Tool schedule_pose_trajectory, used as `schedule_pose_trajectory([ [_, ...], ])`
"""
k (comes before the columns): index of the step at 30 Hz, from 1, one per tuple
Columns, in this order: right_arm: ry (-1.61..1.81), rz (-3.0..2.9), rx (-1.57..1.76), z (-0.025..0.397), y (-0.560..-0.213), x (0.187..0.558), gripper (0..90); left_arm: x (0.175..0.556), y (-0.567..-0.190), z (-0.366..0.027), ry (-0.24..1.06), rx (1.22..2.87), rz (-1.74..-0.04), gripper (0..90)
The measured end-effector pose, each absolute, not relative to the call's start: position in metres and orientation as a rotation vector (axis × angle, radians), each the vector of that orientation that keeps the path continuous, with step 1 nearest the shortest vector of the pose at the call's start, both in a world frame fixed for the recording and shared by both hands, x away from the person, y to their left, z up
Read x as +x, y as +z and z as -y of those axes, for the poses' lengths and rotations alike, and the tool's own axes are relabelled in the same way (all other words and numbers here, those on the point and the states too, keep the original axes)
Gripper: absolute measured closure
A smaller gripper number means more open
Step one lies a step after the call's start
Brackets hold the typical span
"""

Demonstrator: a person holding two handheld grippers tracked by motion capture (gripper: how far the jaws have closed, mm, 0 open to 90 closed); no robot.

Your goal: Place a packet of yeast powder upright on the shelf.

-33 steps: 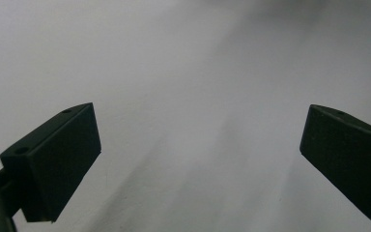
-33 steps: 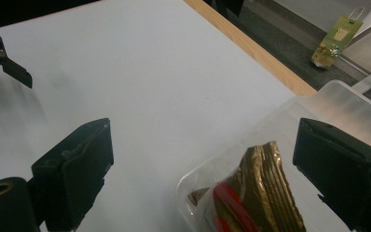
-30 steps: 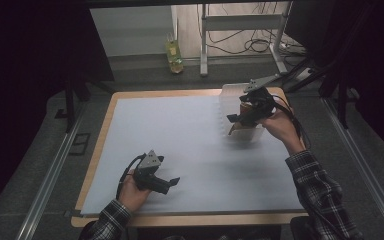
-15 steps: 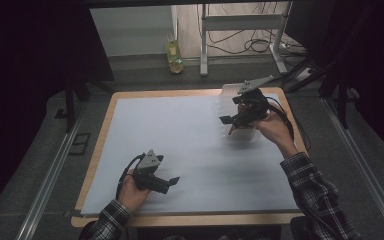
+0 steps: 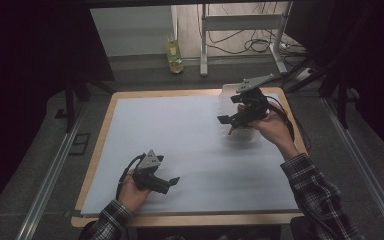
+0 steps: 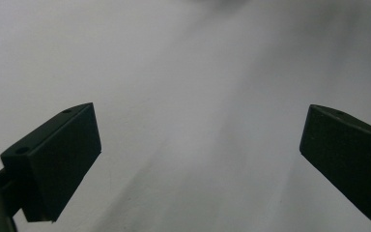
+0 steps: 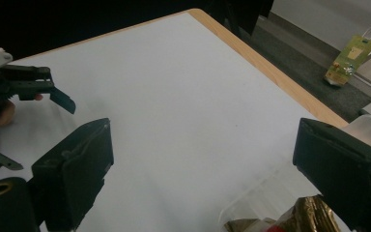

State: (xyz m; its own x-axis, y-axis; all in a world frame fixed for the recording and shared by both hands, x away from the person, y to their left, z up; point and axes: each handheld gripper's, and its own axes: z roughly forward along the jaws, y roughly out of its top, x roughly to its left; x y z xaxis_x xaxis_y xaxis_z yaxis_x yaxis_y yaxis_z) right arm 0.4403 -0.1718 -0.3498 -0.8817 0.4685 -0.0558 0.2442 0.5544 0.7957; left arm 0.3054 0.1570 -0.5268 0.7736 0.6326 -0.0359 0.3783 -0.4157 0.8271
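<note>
Near edge, at about seven o'clock on the table (image 5: 195,220): the left gripper (image 5: 172,182) lies low over the white sheet (image 5: 180,135), held in the person's left hand (image 5: 130,195), its jaws standing wide apart with nothing between them — the left gripper view looks past both black jaws onto bare sheet.

Farther off, at about two o'clock: the right gripper (image 5: 225,125) is raised in the right hand (image 5: 272,127), a plaid sleeve (image 5: 315,195) trailing back toward the near edge. Its jaws are likewise spread and grip nothing. Just beneath it sits a clear plastic container (image 5: 235,100) near the table's far right corner; in the right gripper view its rim (image 7: 251,203) lies between the jaws at the lower edge, with gold-wrapped contents (image 7: 309,215) inside — what they are cannot be told.

Beyond the table, at twelve o'clock, a yellow-green bag (image 5: 174,55) stands on the floor.
</note>
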Motion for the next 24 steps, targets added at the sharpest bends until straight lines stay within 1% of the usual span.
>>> schedule_pose_trajectory([
  [7,1.267,-2.531,0.581,0.172,-0.347,0.427,7.3,0.305,-0.526,-0.157,0.351,2.044,-0.758,0.9],
  [24,1.293,-2.546,0.529,0.174,-0.357,0.396,7.1,0.305,-0.526,-0.157,0.357,2.042,-0.758,1.2],
])
